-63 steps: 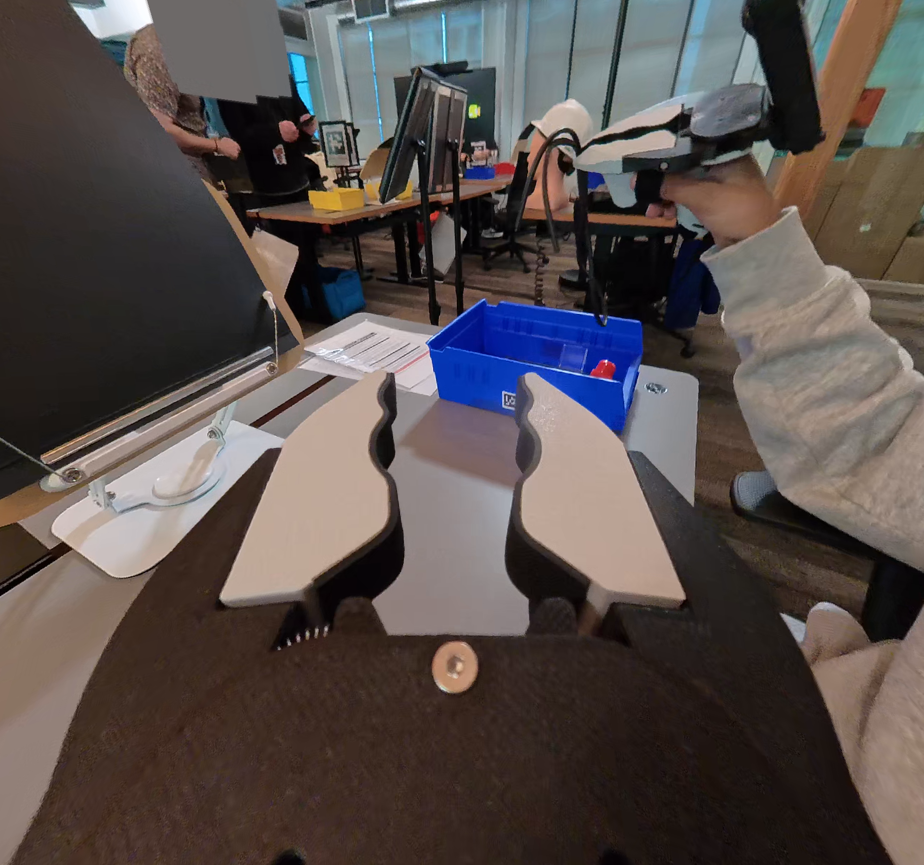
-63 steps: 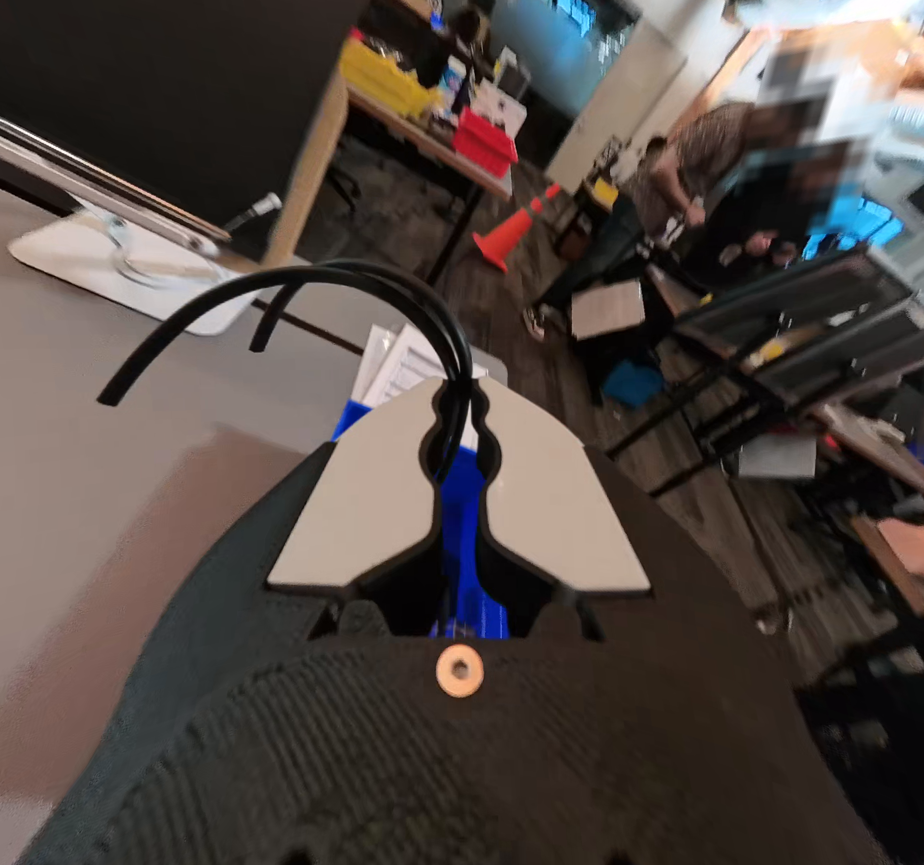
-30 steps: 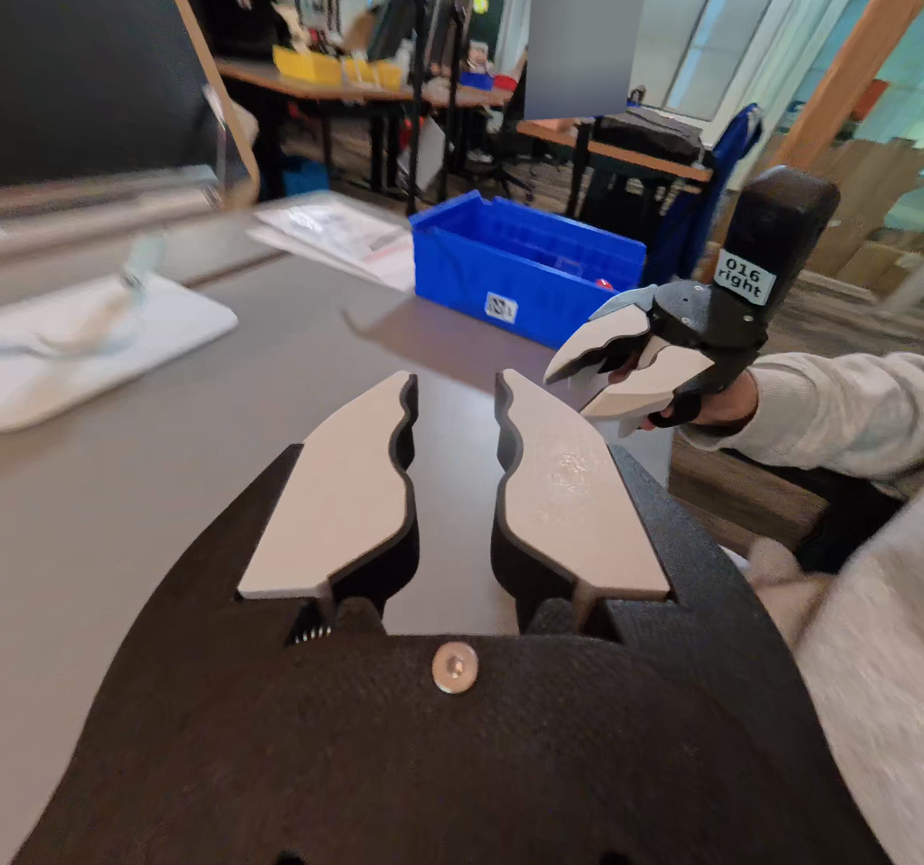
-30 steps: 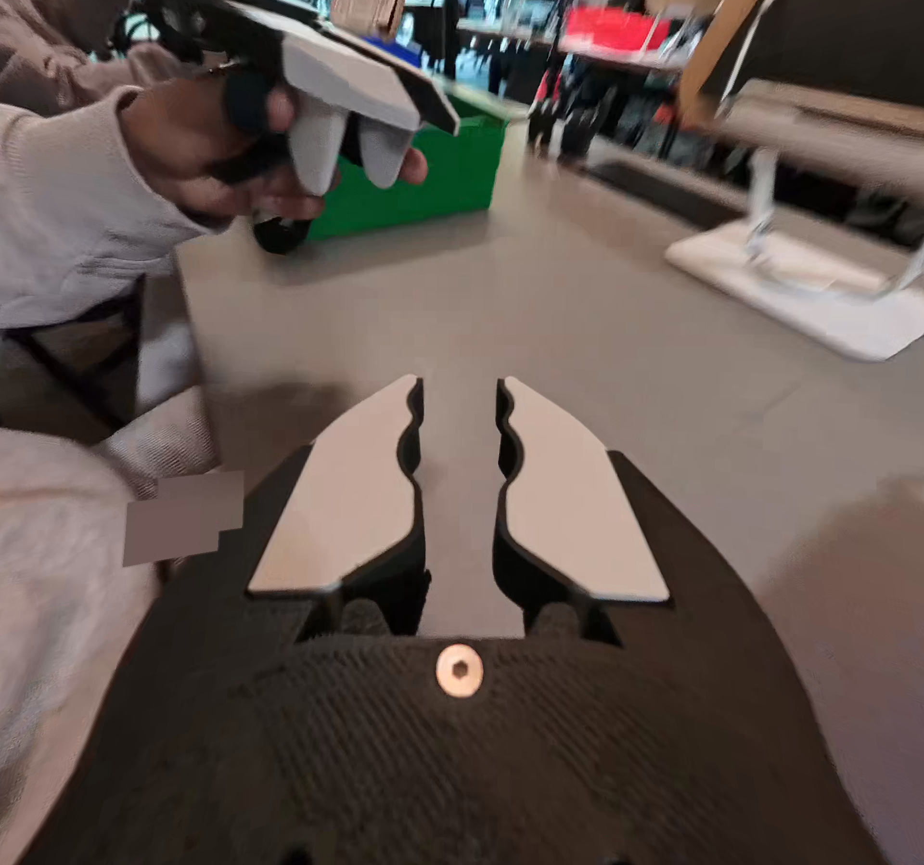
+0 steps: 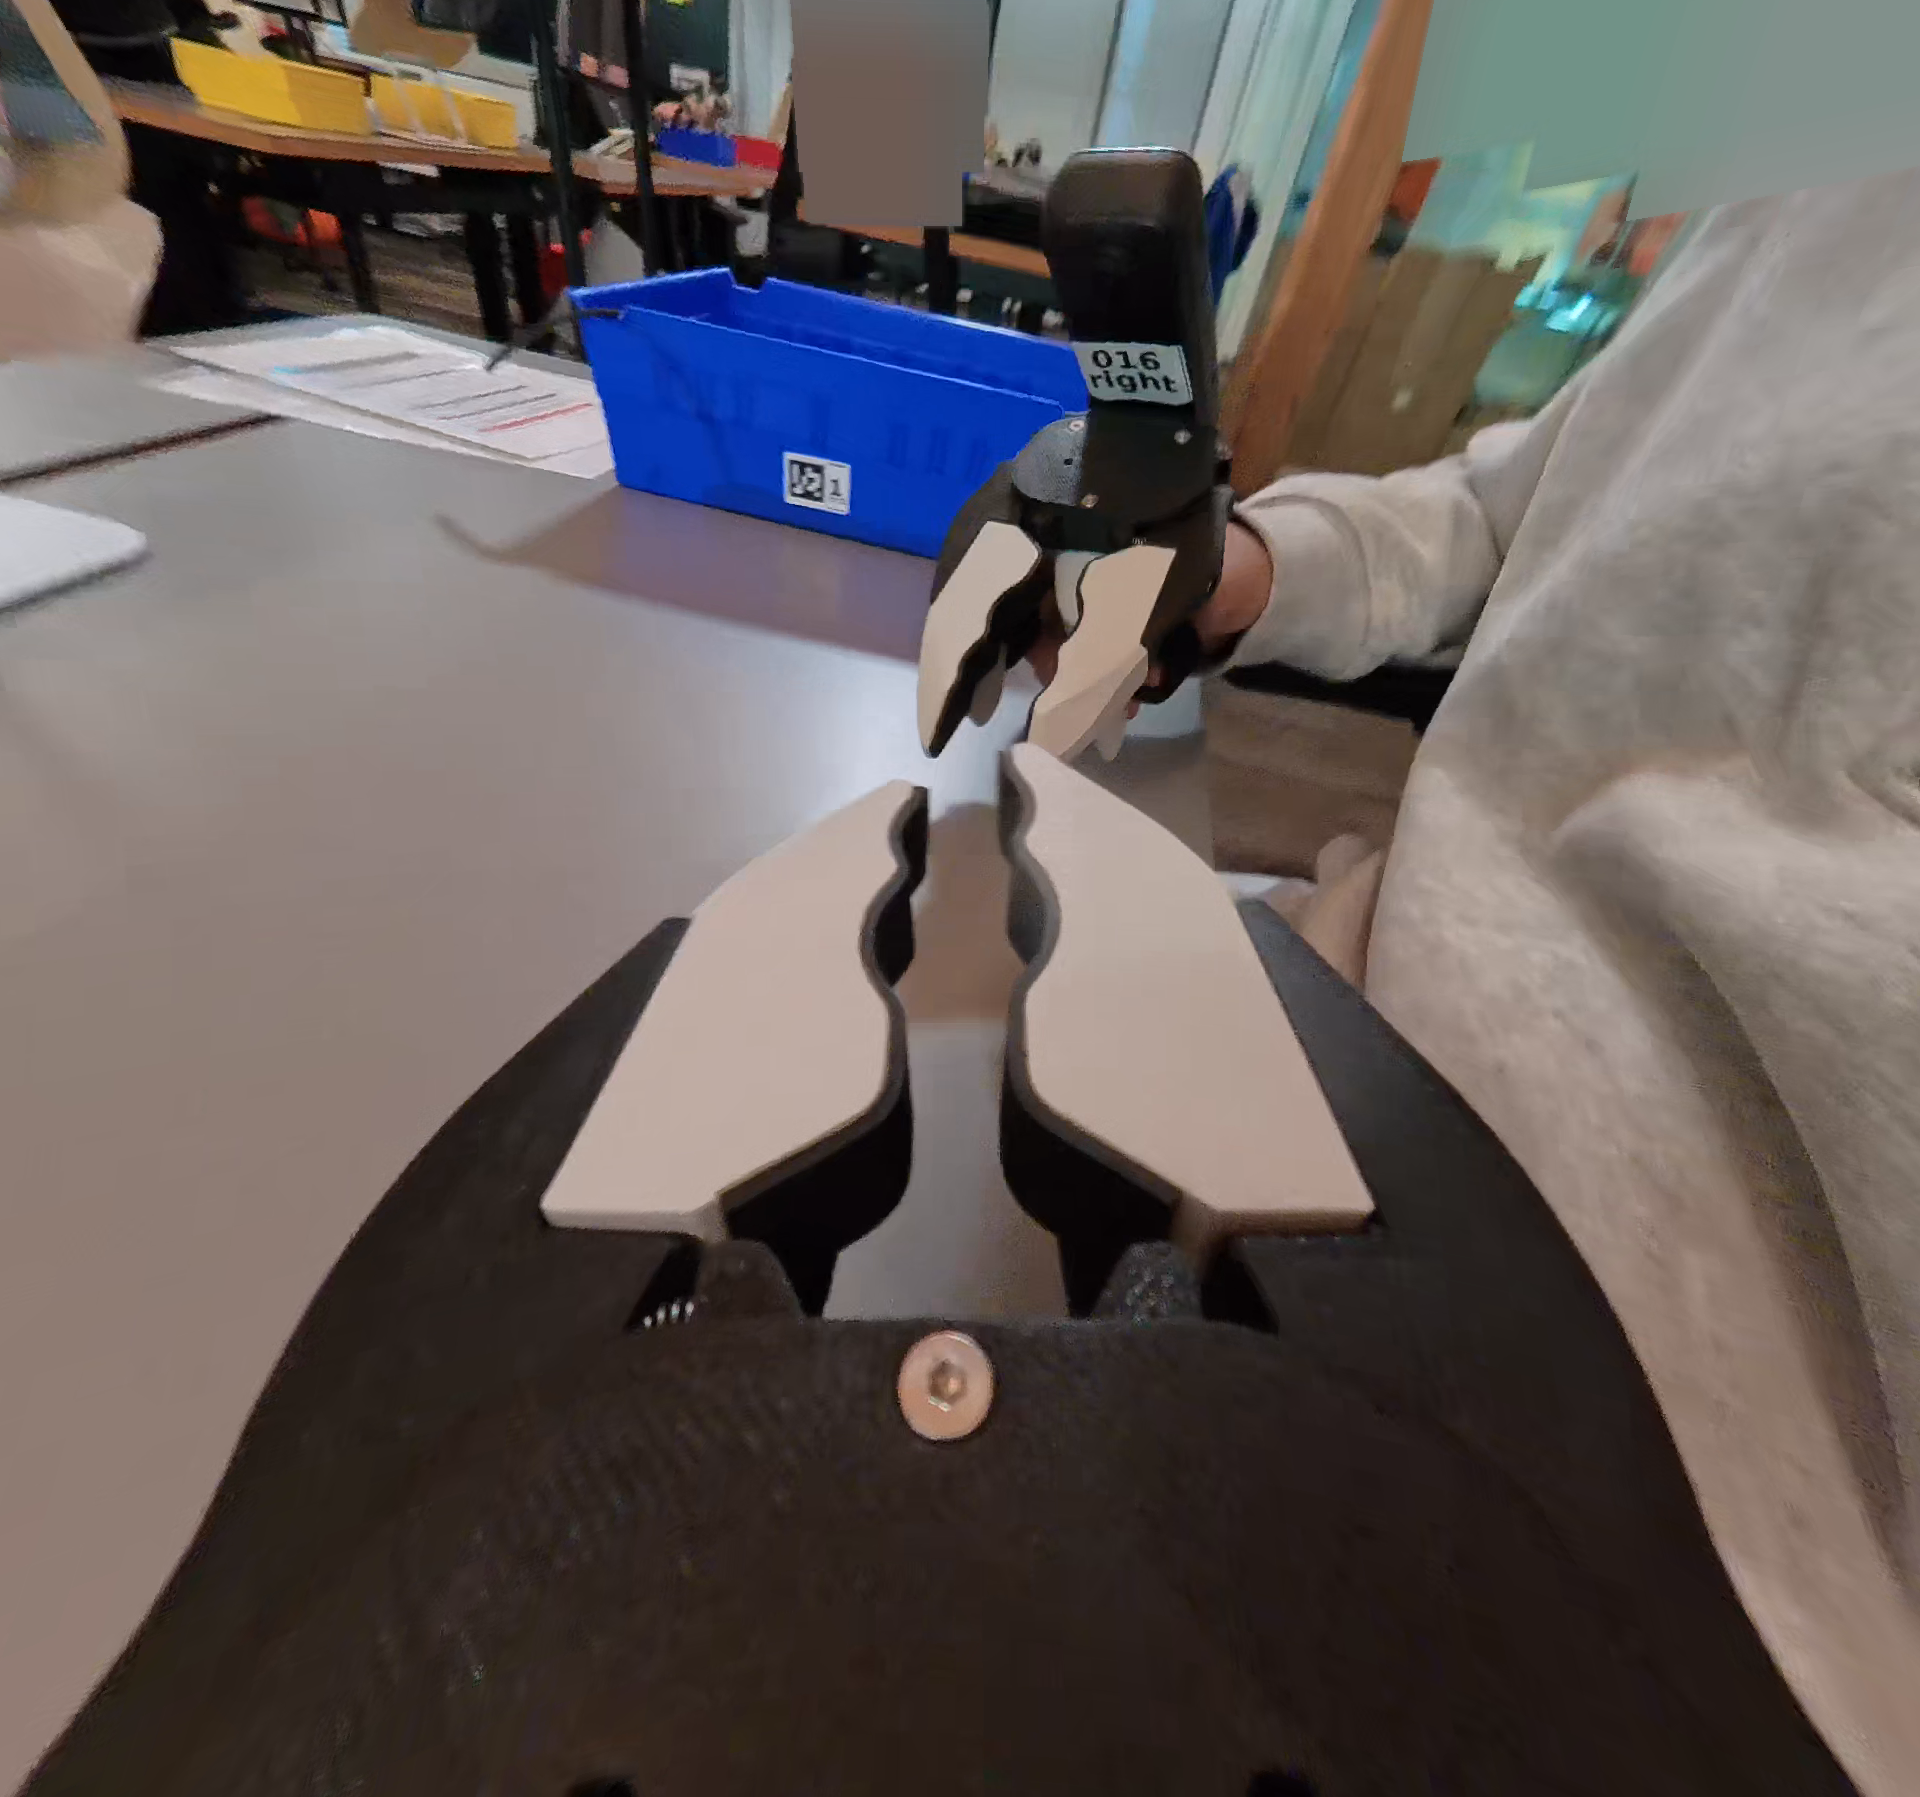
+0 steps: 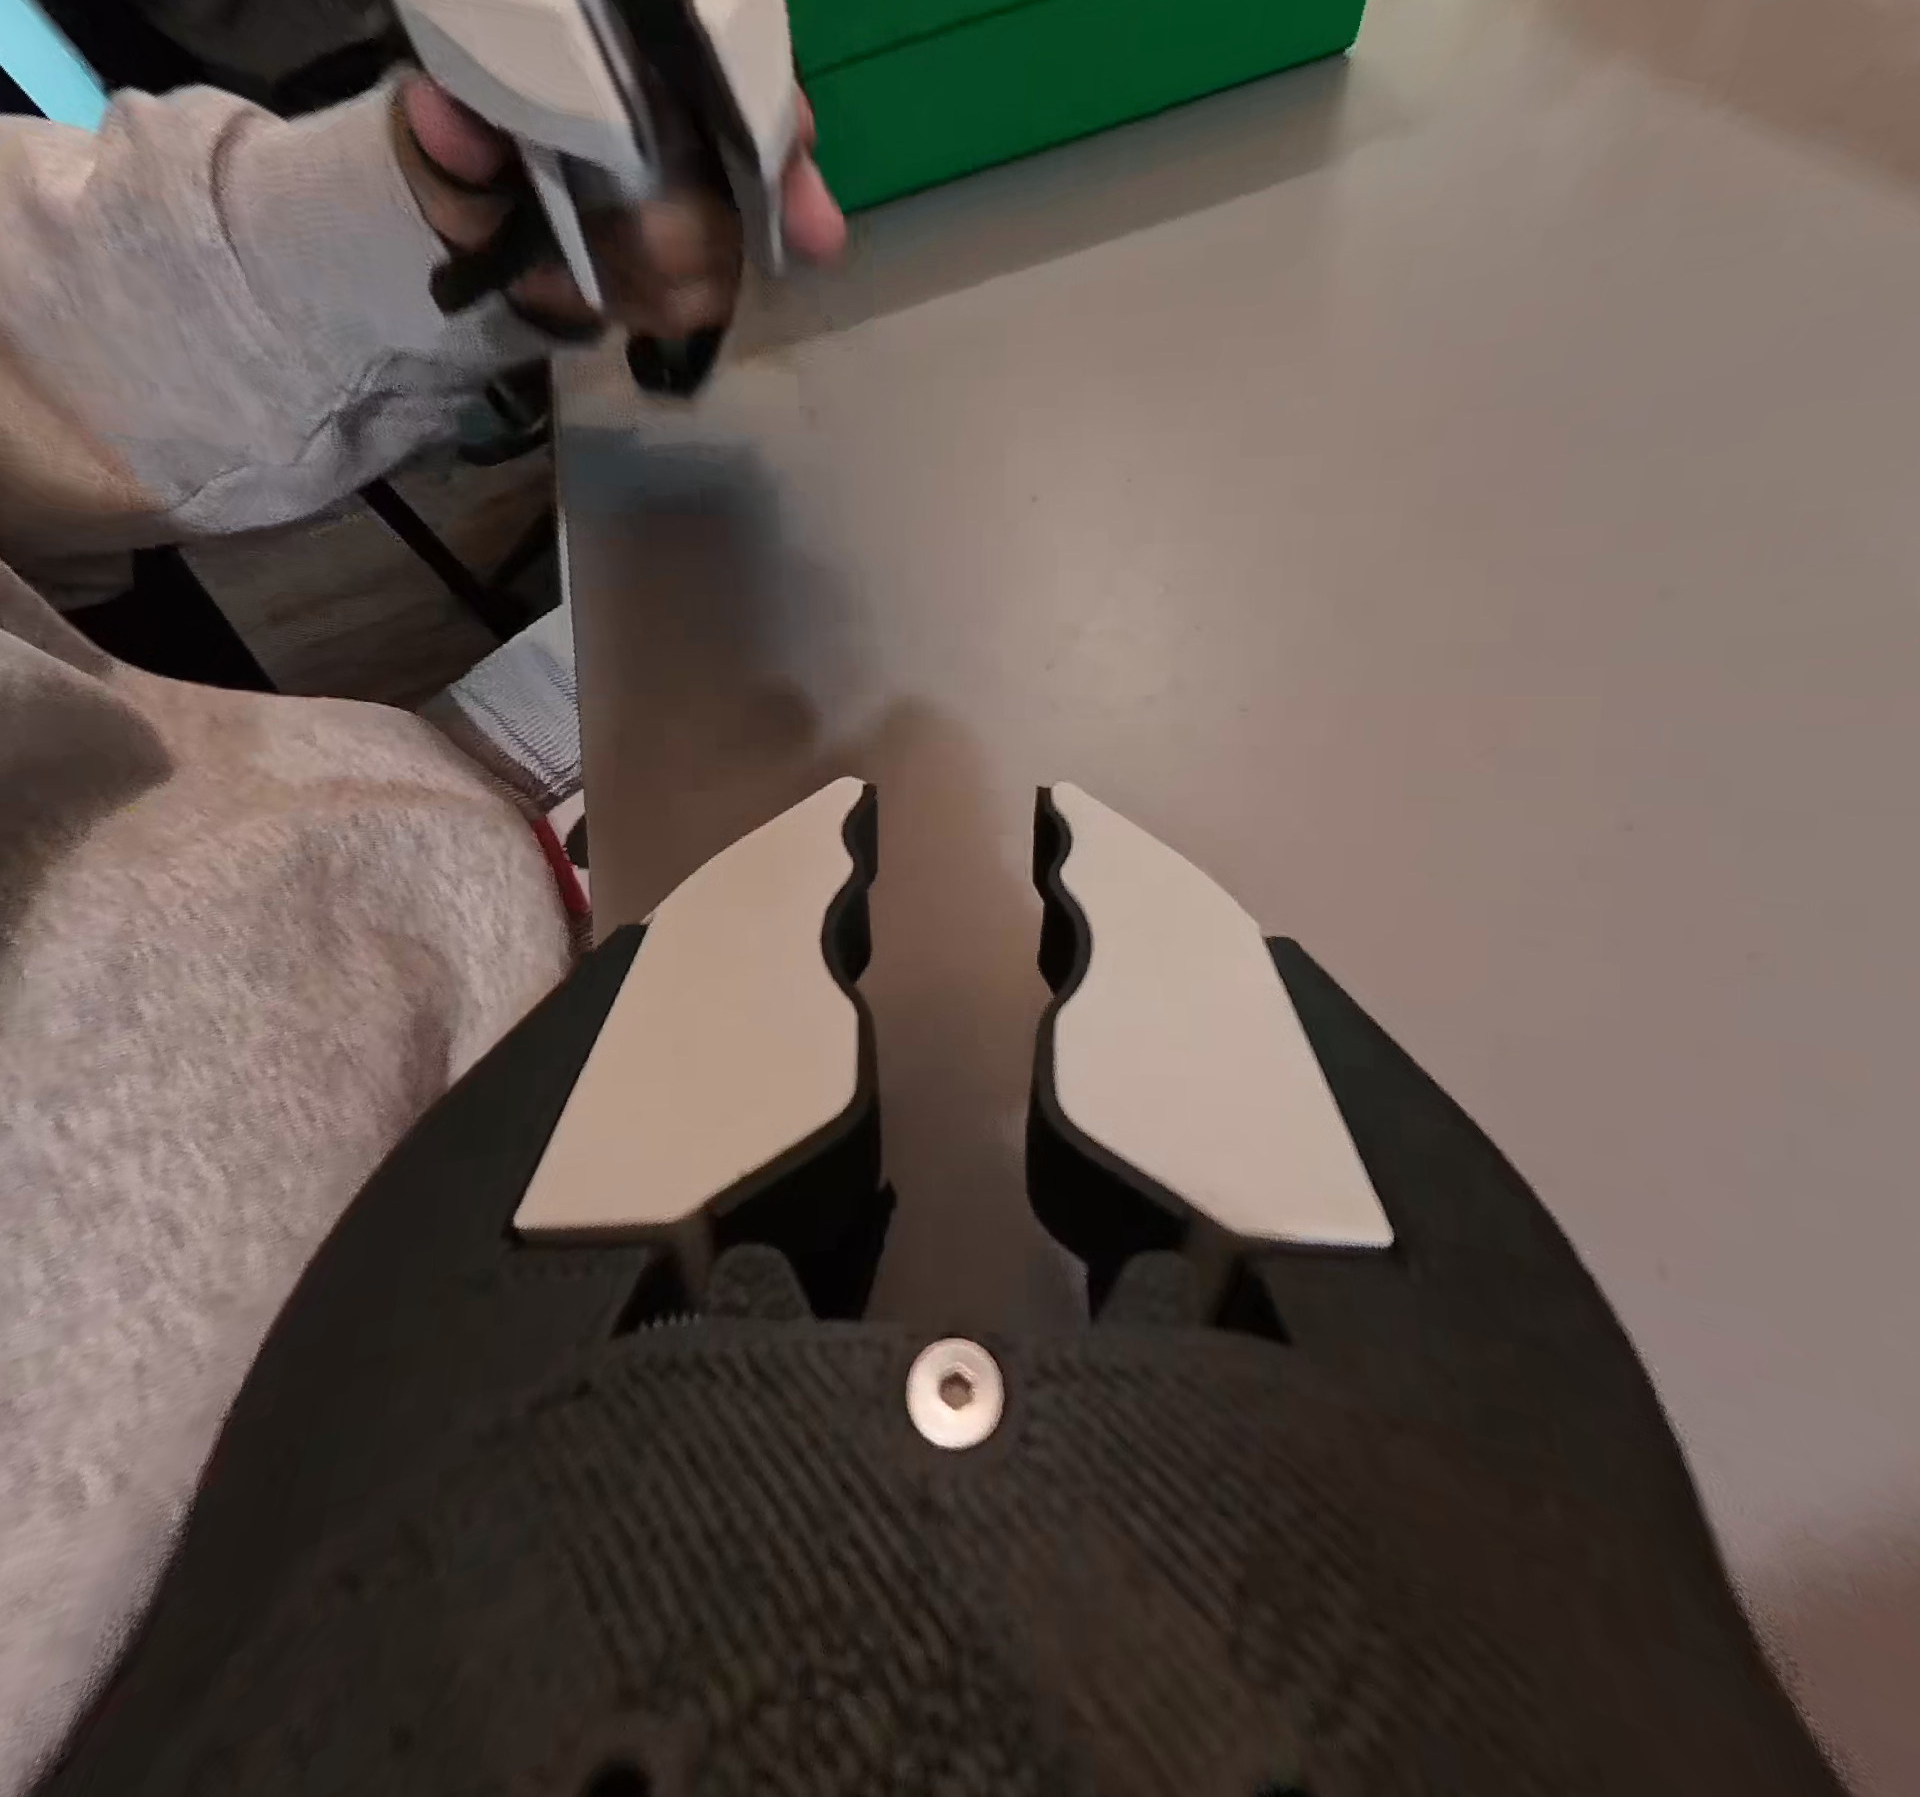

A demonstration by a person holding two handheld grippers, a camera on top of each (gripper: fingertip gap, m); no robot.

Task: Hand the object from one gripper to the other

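- The left gripper [image 5: 961, 786] has its fingers a narrow gap apart, with only bare grey table [image 5: 416, 760] visible between them.
- The right gripper [image 6: 954, 791] is parted wider, also empty, tips angled down over the table's near edge.
- No handed object is visible in either view, so its direction cannot be told.
- A blue bin [image 5: 831, 397] sits toward the far edge; a green bin [image 6: 1070, 12] stands opposite.

Two grippers: the left gripper [image 5: 961, 791] and the right gripper [image 6: 954, 797]. One blue bin [image 5: 821, 417] far, one green bin [image 6: 1070, 12], one table [image 5: 364, 708].
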